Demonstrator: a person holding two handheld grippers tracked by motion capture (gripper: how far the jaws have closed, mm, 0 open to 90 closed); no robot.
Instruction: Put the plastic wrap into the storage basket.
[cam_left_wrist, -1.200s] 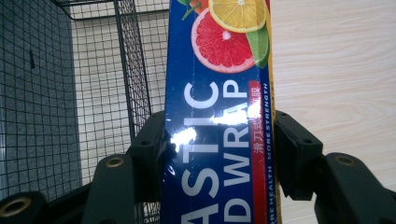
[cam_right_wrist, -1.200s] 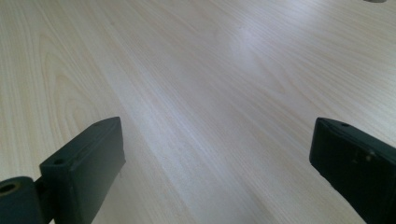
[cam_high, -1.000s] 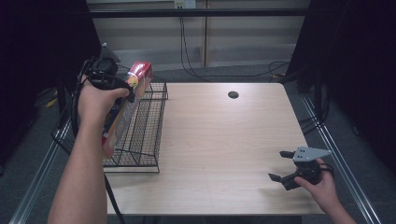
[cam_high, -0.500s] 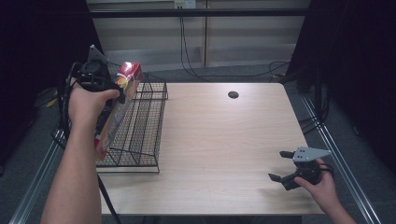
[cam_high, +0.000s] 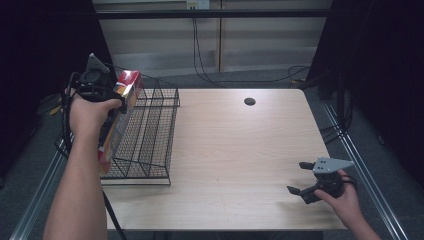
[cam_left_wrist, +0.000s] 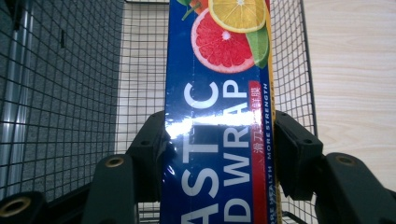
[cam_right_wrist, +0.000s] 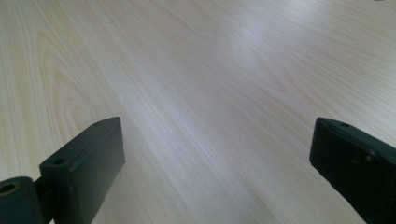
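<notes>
At the upper left of the high view, the left gripper (cam_high: 107, 95) has its 2 jaws clamped on the sides of a blue plastic wrap box (cam_left_wrist: 217, 116), which hangs tilted over the left edge of the black wire rack (cam_high: 150, 135). The rack stands on the left side of the pale wooden counter (cam_high: 240, 150). At the lower right, the right gripper (cam_high: 300, 177) rests low over bare counter, jaws spread wide and empty.
</notes>
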